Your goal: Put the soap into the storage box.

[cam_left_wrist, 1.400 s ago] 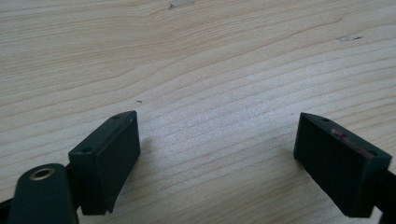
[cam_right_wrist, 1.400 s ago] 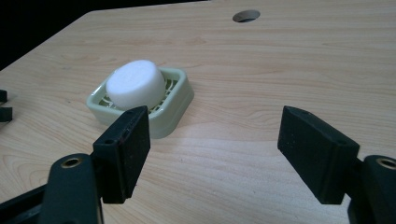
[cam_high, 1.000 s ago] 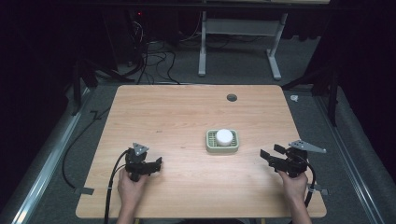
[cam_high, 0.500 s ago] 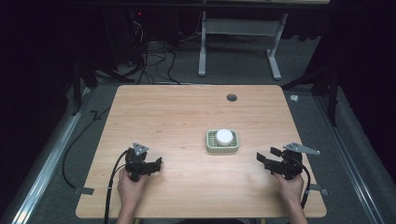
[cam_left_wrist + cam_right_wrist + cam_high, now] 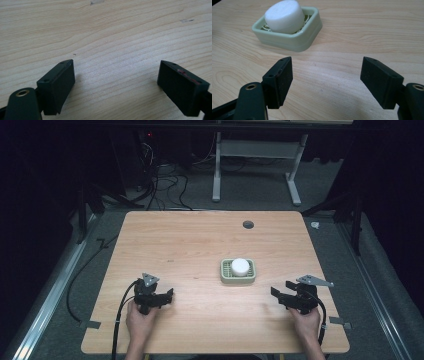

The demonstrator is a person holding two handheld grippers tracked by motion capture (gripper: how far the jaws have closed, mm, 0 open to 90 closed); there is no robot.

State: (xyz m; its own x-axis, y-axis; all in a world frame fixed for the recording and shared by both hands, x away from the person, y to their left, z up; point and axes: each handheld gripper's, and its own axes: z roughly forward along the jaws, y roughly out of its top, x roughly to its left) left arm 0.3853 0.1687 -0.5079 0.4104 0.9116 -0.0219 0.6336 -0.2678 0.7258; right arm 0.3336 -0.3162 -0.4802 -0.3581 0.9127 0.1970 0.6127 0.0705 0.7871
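Behind white soap [image 5: 285, 16], green dish [image 5: 310, 37] grid mostly hidden.

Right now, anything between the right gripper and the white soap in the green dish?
Nothing visible. Bare table lies between the right gripper and the green dish holding the white soap; its fingers stand apart, empty.
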